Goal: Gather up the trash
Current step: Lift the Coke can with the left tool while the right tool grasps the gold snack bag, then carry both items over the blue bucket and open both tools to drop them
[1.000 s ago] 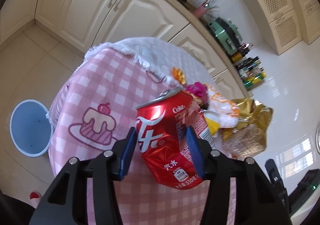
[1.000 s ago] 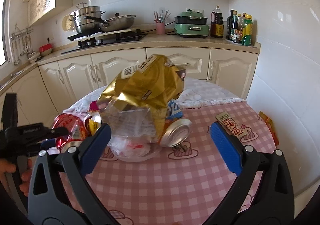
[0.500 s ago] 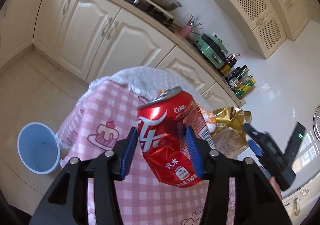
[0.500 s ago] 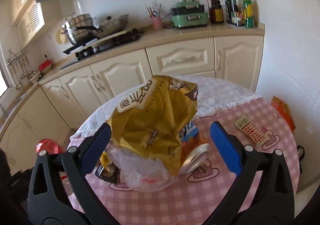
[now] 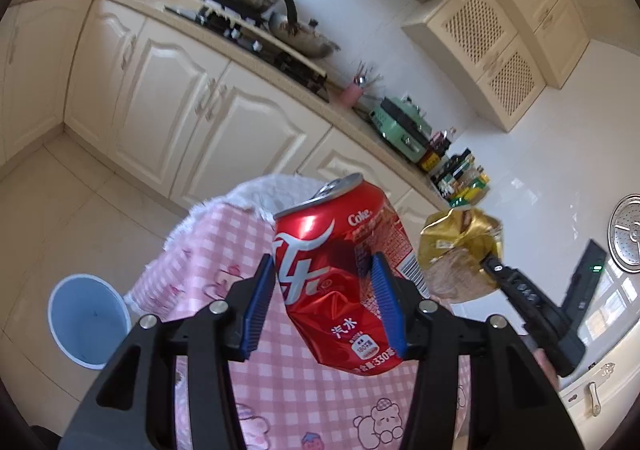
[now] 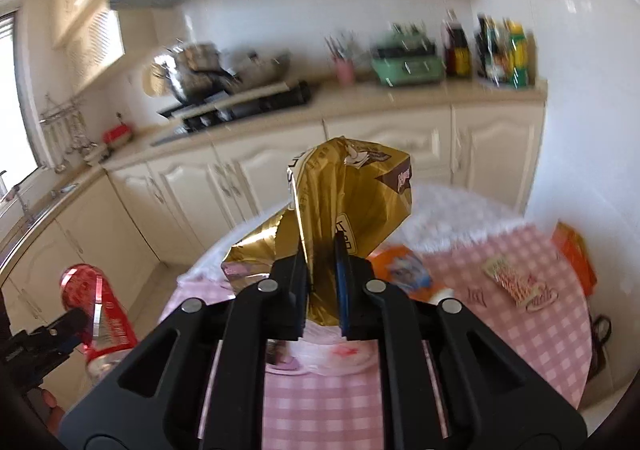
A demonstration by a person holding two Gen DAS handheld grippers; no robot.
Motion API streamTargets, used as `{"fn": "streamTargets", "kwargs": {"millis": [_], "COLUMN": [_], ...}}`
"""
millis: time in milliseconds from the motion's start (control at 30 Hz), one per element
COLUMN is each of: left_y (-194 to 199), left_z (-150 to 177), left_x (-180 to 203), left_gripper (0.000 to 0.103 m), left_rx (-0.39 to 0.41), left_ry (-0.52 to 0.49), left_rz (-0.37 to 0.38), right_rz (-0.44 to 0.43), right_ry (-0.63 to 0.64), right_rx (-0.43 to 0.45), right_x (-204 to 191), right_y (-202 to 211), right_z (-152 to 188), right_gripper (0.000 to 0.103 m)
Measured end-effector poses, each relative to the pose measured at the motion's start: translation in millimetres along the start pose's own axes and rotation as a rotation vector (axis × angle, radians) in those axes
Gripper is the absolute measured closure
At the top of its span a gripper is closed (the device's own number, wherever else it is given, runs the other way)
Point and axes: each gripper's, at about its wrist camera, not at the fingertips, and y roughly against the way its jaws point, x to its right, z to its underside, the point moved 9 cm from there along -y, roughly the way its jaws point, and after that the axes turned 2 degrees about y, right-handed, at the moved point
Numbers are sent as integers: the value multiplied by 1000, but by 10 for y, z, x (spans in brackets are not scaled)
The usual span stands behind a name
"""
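A dented red cola can [image 5: 340,282] hangs above the pink checked tablecloth [image 5: 208,250], with my left gripper [image 5: 320,262] shut on its sides. In the right wrist view the same can [image 6: 84,290] shows at the far left. My right gripper [image 6: 320,246] is closing its jaws on a crumpled gold snack bag [image 6: 352,185], and both pads press on the foil. The bag stands up off the table. A clear plastic bag [image 6: 332,354] hangs below it. The left wrist view shows the gold bag [image 5: 460,250] to the right of the can.
A blue bin [image 5: 86,320] stands on the floor left of the table. An orange wrapper [image 6: 400,270], a red-and-white packet [image 6: 508,278] and an orange packet [image 6: 572,254] lie on the cloth. Cream cabinets and a counter with pots run behind.
My left gripper rose with the can, away from the trash pile. My right gripper went from wide open to closed on the gold bag and lifted it.
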Motion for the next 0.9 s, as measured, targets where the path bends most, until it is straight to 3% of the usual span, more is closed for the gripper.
{"fn": "streamTargets", "kwargs": {"millis": [100, 300, 400, 567, 700, 900], "left_y": [272, 806, 1045, 1356, 1371, 970], "left_z": [-91, -258, -292, -276, -210, 34], "left_x": [-137, -658, -1030, -1806, -2412, -3287], "left_gripper": [55, 55, 55, 55, 55, 55], "left_rx": [42, 119, 142, 179, 156, 42], "left_ry": [-5, 21, 40, 62, 87, 153], "left_rz": [-32, -130, -206, -401, -507, -635], "right_rz": [-85, -261, -329, -387, -416, -410], "right_ry": [82, 175, 213, 267, 343, 416], "right_rx": [27, -13, -64, -151, -218, -373], "right_x": [-576, -1673, -2141, -2823, -3260, -3562], "right_y": [182, 199, 93, -209, -498, -1137], "right_z": [-5, 314, 586, 1134, 1590, 2429], "right_gripper": [91, 91, 91, 91, 91, 91]}}
